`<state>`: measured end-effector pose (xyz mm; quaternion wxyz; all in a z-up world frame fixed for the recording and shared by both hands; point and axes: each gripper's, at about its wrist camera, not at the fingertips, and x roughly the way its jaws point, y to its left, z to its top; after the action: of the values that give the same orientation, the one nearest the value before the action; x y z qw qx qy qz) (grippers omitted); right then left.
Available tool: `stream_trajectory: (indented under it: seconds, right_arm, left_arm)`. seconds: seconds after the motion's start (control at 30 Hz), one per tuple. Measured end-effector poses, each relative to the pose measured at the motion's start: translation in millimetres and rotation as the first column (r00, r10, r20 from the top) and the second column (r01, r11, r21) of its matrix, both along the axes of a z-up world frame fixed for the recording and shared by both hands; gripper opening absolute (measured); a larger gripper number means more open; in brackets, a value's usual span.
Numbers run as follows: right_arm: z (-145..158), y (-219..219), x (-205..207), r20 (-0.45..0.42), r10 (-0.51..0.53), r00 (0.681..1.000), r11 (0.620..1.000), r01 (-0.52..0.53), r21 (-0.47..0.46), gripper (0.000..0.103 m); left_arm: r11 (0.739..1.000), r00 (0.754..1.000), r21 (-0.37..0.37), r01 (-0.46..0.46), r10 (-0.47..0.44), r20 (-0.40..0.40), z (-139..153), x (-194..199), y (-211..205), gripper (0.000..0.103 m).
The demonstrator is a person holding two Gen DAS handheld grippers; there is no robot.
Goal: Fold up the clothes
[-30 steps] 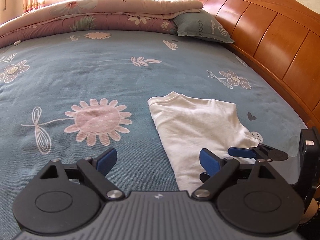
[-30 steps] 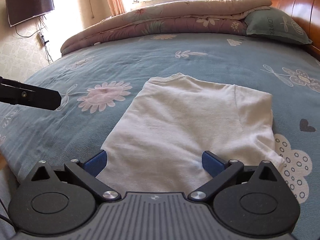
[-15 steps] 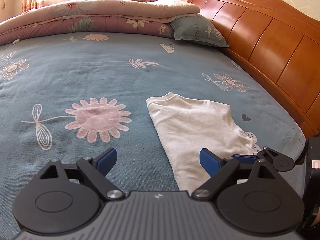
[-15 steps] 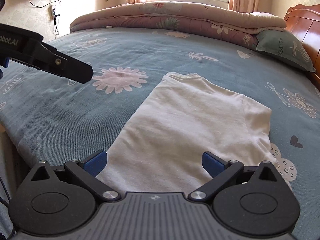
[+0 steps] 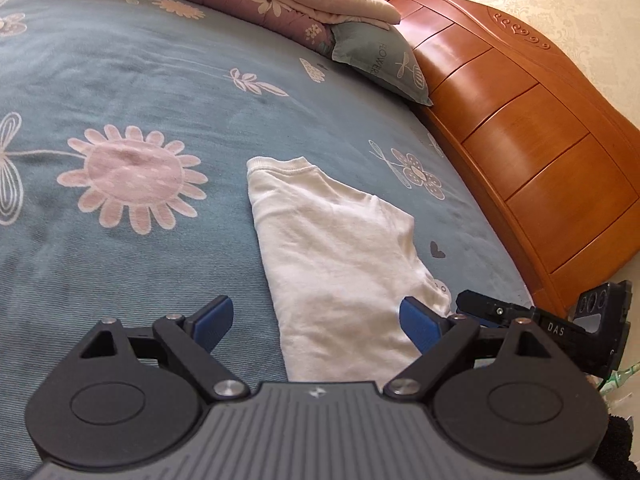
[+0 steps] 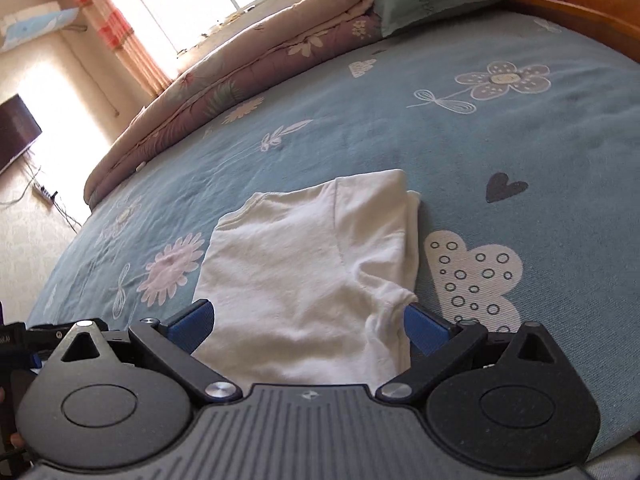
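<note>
A white cotton T-shirt (image 5: 336,256), already folded into a long narrow panel, lies flat on the blue bed cover printed with pink daisies and small hearts (image 5: 132,92), near the bed's foot edge and closer to the side with the carved orange-brown wooden headboard (image 5: 532,128). Its ribbed collar end points up the bed; the sleeve is folded in along the right side (its edge bunches slightly at the near corner in the right wrist view).

The left claw (image 5: 316,318) hangs just above the cover with its blue-padded fingers (image 5: 214,316) spread wide, gripping nothing; the shirt's near left edge runs up between them. The right claw (image 6: 306,320) is likewise wide open and empty, straddling the near end of the shirt (image 6: 308,264), its right pad (image 6: 426,326) just beside the bunched corner; whether it touches the fabric cannot be told.

At the head of the bed a folded mauve and cream floral quilt (image 5: 280,4) rests against a grey-green pillow (image 5: 380,60). A black wall-mounted screen (image 6: 14,132) shows at the far left of the right wrist view.
</note>
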<state>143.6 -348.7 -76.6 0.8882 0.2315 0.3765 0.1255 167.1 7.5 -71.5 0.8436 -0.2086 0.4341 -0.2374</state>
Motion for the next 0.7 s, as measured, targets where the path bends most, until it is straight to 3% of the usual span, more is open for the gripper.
stream_trajectory:
  seconds: [0.17,0.33,0.43,0.7]
  right_arm:
    - [-31.1,-38.0,30.7,-0.116,-0.021,0.993,0.979,0.045,0.201,0.103]
    - [-60.6,-59.9,59.6,-0.195,-0.001,0.981,0.921,0.076,0.381,0.103]
    - [-64.5,-62.1,74.5,-0.196,0.02,0.98,0.909,0.064,0.412,0.103]
    - [-64.5,-54.2,114.5,-0.182,0.056,0.982,0.917,0.022,0.399,0.103]
  left_arm:
    - [0.994,0.993,-0.106,-0.02,0.007,-0.115,-24.9,21.5,-3.7,0.09]
    - [0.99,0.98,-0.135,-0.04,0.012,-0.197,-45.3,39.0,-8.6,0.09]
    - [0.982,0.977,-0.182,-0.044,0.004,-0.213,-53.1,48.8,-10.9,0.09]
    - [0.976,0.977,-0.219,-0.014,-0.033,-0.212,-58.2,92.6,-34.9,0.091]
